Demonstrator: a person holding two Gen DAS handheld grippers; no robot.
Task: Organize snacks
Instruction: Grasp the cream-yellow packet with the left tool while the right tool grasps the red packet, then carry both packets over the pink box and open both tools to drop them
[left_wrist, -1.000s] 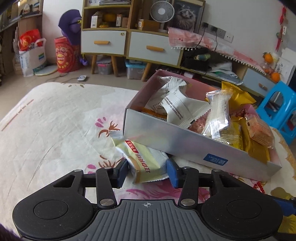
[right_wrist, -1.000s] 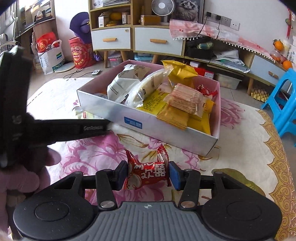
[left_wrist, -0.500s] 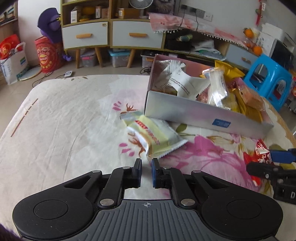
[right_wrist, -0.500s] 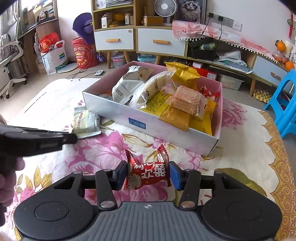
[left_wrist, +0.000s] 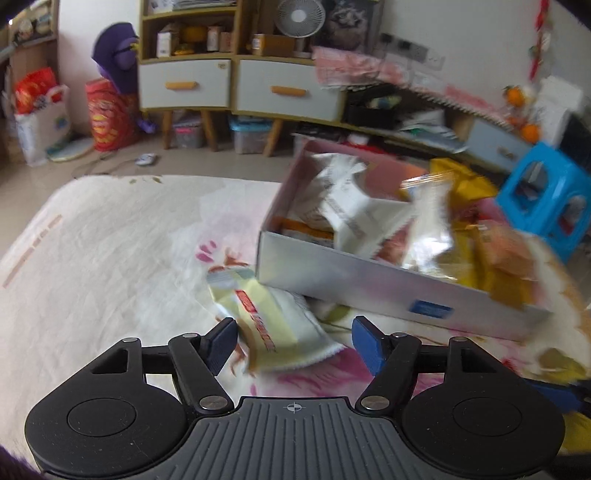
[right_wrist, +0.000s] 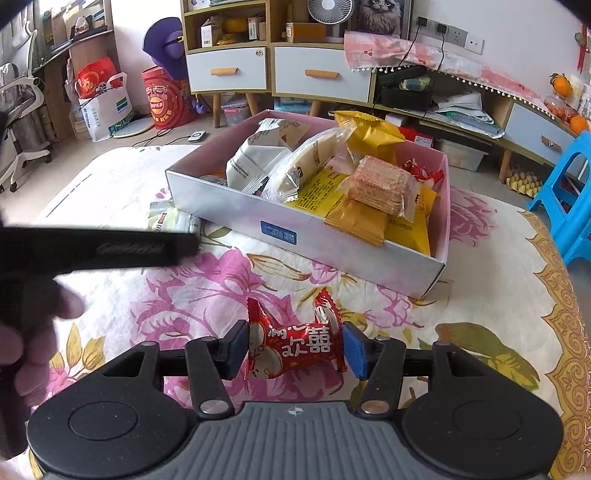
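Observation:
A pale yellow snack packet (left_wrist: 271, 325) lies on the flowered cloth, against the near left corner of the snack box (left_wrist: 369, 284). My left gripper (left_wrist: 293, 347) is open, its fingers on either side of the packet's near end. The view is blurred. My right gripper (right_wrist: 293, 349) is shut on a red candy packet (right_wrist: 295, 347) and holds it just in front of the box (right_wrist: 306, 229). The box holds several white, yellow and orange snack packs. The yellow packet also shows in the right wrist view (right_wrist: 170, 221), partly hidden by the left gripper's body (right_wrist: 99, 249).
The flowered cloth (right_wrist: 207, 288) covers the table. Behind stand a cabinet with drawers (right_wrist: 273, 74), a red drum (right_wrist: 166, 99), bags on the floor and a blue stool (right_wrist: 569, 206) at the right.
My left gripper was shut and pulled back half a second ago; it has opened and moved forward around the yellow packet. My right gripper keeps hold of the red packet.

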